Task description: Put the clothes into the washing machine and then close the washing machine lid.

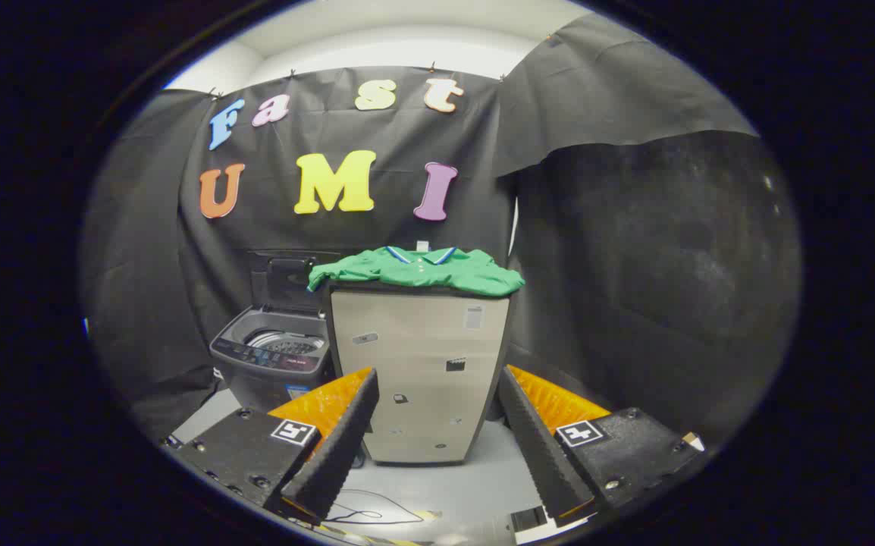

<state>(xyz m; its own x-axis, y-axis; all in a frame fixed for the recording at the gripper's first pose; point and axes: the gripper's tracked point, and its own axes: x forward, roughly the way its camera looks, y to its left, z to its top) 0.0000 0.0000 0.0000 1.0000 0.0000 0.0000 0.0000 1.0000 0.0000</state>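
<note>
At the lower left of centre, the washing machine (274, 356) is standing with its lid (286, 279) raised, drum open. Just right, a green shirt (418, 270) is lying on a tall beige cabinet (422, 371). Low in the frame, the gripper (437, 409) is holding its fingers apart, empty. I judge the first step is starting: rising to grasp the shirt. Pale floor (445, 493) and black cloth (635, 265) are surrounding everything.
</note>
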